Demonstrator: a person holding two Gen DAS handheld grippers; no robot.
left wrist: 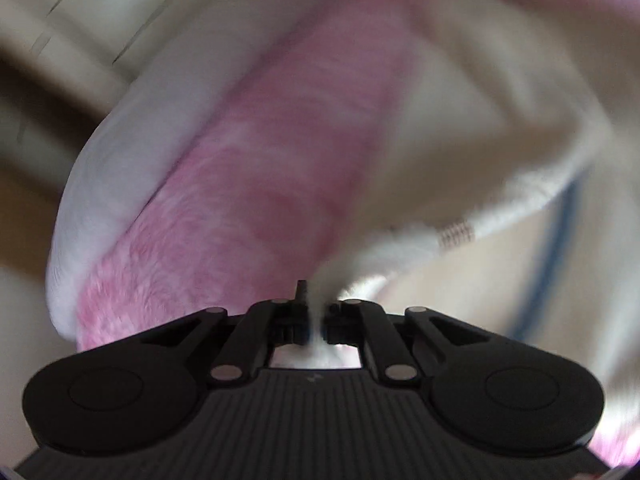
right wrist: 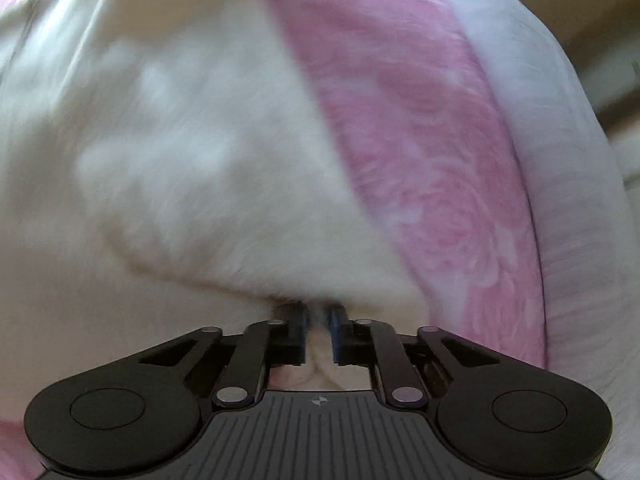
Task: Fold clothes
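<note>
Pink-and-white fleece garment, one piece, fills both blurred views. Left gripper clamped on white edge, pink band rising ahead-left. Right gripper pinching white cloth, pink band ahead-right. One blue cord right of left gripper.

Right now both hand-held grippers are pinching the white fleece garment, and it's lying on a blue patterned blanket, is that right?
Not quite. The blanket under the white fleece garment is pink patterned, not blue; the right wrist view shows it most clearly. The rest holds: the left hand-held gripper and the right hand-held gripper are each shut on white fleece.
</note>
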